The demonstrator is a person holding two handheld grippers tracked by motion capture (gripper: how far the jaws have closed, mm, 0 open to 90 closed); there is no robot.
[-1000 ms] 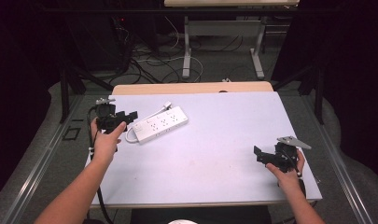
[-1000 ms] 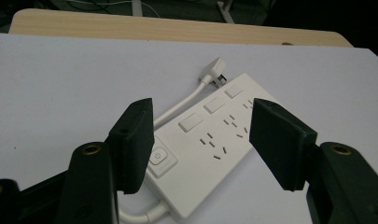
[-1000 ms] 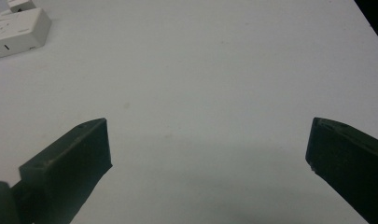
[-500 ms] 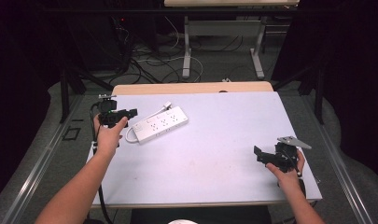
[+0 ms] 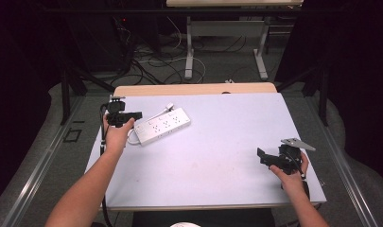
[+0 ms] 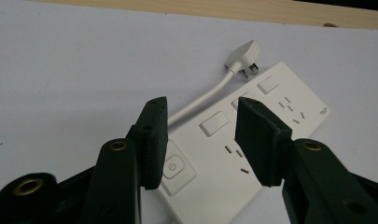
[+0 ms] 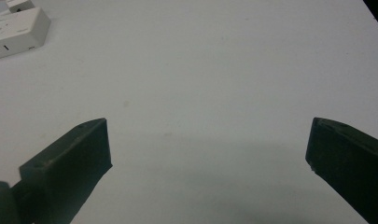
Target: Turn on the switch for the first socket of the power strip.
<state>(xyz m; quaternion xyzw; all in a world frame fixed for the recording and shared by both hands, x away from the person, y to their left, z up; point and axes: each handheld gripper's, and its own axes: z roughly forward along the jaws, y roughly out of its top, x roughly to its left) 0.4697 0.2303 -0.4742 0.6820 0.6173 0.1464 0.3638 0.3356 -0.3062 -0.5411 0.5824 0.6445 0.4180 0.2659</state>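
Note:
A white power strip [image 5: 161, 125] lies at an angle on the left part of the white table [image 5: 217, 142], with its white cord and plug [image 5: 169, 106] curled along its far side. My left gripper [image 5: 138, 114] hovers at the strip's left end. In the left gripper view its jaws are open above the end with the power button [image 6: 173, 166], and the plug [image 6: 242, 53] lies beyond them. My right gripper [image 5: 261, 155] is near the table's right front. Its jaws are wide open [image 7: 207, 123] over bare tabletop, with the strip's far end [image 7: 14, 28] at the upper left.
A wooden strip [image 5: 194, 89] runs along the table's far edge. Beyond it are a desk frame [image 5: 227, 42] and loose cables on the floor. Metal floor rails [image 5: 42, 161] flank the table on both sides.
My left gripper has edged slightly toward the far side at the strip's end. The right gripper and the power strip have stayed where they were.

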